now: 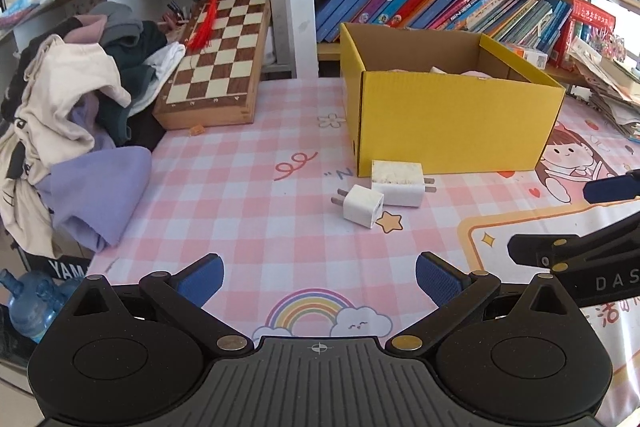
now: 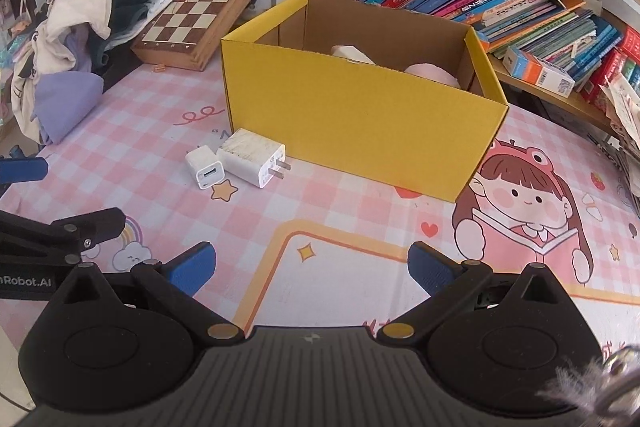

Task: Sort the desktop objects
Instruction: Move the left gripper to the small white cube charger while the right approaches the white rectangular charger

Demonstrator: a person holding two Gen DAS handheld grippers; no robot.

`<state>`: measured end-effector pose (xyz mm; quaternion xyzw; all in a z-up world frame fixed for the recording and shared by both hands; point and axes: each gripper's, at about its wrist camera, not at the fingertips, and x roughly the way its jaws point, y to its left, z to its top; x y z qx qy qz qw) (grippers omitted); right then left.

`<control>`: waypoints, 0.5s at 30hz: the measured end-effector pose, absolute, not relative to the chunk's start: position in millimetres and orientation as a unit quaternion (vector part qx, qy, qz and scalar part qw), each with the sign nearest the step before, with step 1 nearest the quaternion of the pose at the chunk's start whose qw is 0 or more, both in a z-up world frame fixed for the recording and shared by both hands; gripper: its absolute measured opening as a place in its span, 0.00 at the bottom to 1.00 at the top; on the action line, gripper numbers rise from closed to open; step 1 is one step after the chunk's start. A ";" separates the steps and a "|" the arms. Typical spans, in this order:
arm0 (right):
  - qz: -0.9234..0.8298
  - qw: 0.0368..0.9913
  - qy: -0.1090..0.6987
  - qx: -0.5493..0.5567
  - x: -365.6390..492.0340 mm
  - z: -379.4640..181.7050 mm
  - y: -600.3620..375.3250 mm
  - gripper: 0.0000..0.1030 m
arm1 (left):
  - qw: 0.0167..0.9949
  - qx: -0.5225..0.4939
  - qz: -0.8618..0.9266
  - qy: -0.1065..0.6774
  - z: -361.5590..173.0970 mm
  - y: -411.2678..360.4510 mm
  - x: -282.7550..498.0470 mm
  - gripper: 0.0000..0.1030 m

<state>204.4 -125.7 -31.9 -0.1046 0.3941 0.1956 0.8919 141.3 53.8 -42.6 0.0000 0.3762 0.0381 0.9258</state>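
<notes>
The left hand-held gripper (image 1: 320, 283) hovered above the surface (image 1: 248, 211) with its blue-padded fingers spread wide and nothing between them. The right hand-held gripper (image 2: 311, 269) was likewise spread wide and empty. Two white USB chargers lay ahead of both, touching each other: the small charger (image 1: 363, 205) nearer the left hand-held gripper, the larger charger (image 1: 398, 183) behind it, just beside the front wall of the yellow cardboard box (image 1: 452, 123). Pale pink items (image 2: 432, 74) lay inside the box. Readable lettering included "Robot.AI" on the left unit in the right wrist view and "DAS" on the right unit in the left wrist view. A pink checked cartoon mat covered the surface. A chessboard case (image 1: 218, 61), a clothes pile (image 1: 68, 99) and leaning books (image 1: 440, 3) stood behind.
</notes>
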 end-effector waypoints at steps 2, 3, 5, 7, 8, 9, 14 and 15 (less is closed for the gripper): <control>0.201 0.889 0.397 -0.106 209.9 -33.1 -125.5 1.00 | 0.925 -0.018 0.032 0.379 -44.1 56.6 144.1 1.00; 0.204 0.888 0.398 -0.107 212.7 -33.5 -125.4 1.00 | 0.925 -0.025 0.032 0.378 -44.7 57.9 145.1 1.00; 0.211 0.886 0.397 -0.110 217.6 -33.6 -125.3 1.00 | 0.927 -0.033 0.038 0.371 -45.7 59.6 146.0 1.00; 0.219 0.884 0.397 -0.113 222.8 -34.0 -124.9 0.98 | 0.933 -0.031 0.047 0.356 -46.0 59.5 145.7 1.00; 0.223 0.883 0.397 -0.114 225.4 -34.3 -124.6 0.98 | 0.936 -0.029 0.050 0.347 -46.3 59.0 145.2 1.00; 0.228 0.882 0.397 -0.115 228.0 -34.7 -124.3 0.97 | 0.939 -0.026 0.054 0.338 -46.5 58.5 144.7 1.00; 0.251 0.872 0.403 -0.119 242.5 -40.2 -122.5 0.85 | 0.936 -0.069 0.043 0.343 -50.0 63.9 151.5 1.00; 0.255 0.870 0.404 -0.119 245.3 -41.7 -121.7 0.82 | 0.934 -0.076 0.044 0.346 -51.2 64.7 153.2 1.00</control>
